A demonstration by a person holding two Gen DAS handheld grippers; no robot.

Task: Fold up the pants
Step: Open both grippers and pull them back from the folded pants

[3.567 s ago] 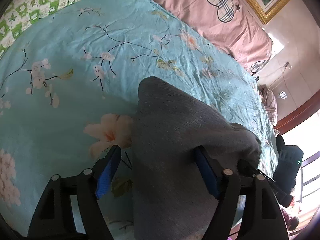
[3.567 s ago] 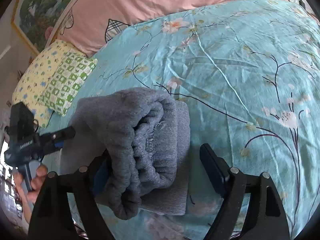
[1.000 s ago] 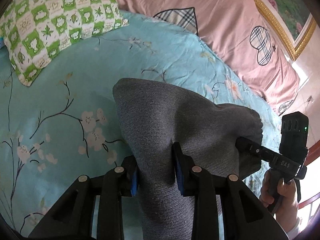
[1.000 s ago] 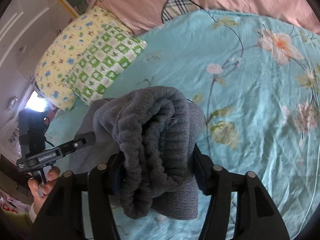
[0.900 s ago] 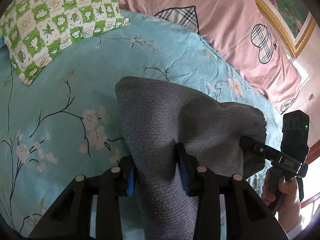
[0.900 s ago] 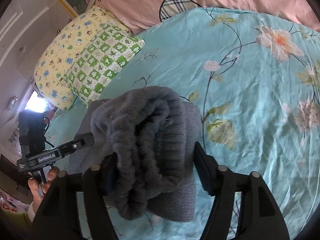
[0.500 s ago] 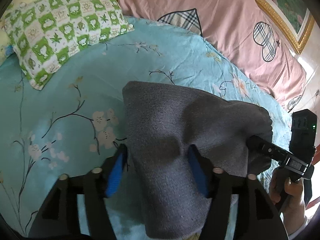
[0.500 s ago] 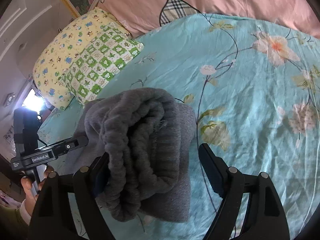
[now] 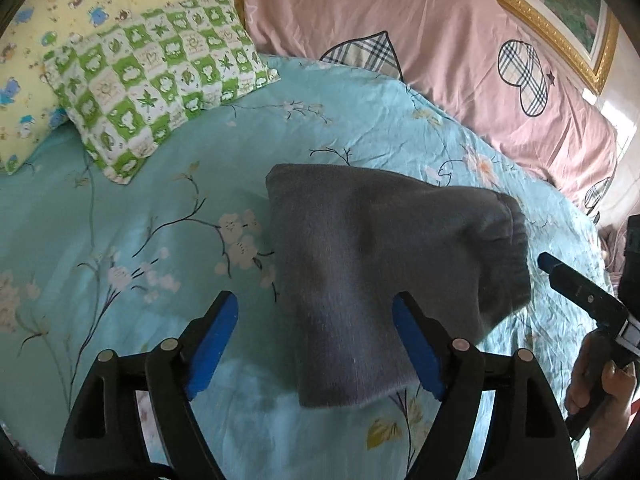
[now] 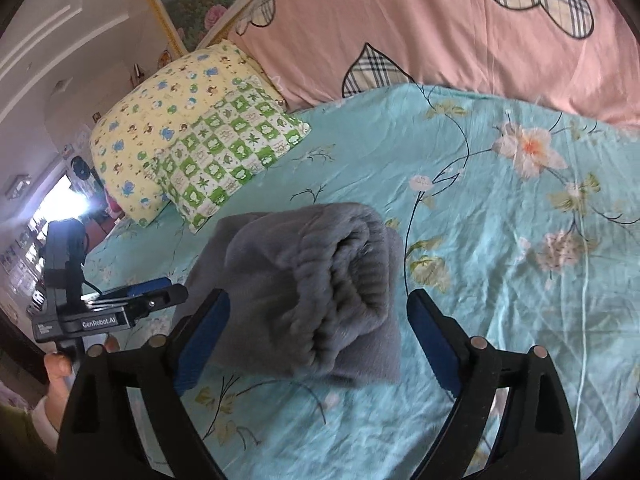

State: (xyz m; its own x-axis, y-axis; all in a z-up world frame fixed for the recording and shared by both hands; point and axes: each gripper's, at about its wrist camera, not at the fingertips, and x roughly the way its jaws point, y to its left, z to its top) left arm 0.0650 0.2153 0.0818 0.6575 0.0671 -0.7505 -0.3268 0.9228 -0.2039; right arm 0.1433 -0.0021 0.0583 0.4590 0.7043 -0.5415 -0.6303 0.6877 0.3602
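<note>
The grey pants (image 9: 380, 272) lie folded in a thick bundle on the teal floral bed sheet (image 9: 140, 208). My left gripper (image 9: 315, 300) hangs just in front of the bundle's near edge. Its jaws are opening and the blue pads (image 9: 212, 340) stand off the cloth. In the right wrist view the pants (image 10: 312, 272) show their rolled waistband end. My right gripper (image 10: 316, 300) straddles that end without pressing it, and its jaws are opening too. Each gripper shows in the other's view: the right gripper (image 9: 576, 288) at the right edge, the left gripper (image 10: 168, 288) at the left.
A green checked pillow (image 9: 152, 80) and a yellow printed pillow (image 9: 60, 8) lie at the bed's far left. A pink quilt with plaid hearts (image 9: 440, 60) runs along the back, under a gold-framed picture (image 9: 560, 12). A hand (image 9: 600, 380) holds the right gripper's handle.
Both grippers were shut on the folded pants; they have since opened wide, let go and drawn back a little. The pants now rest on the sheet.
</note>
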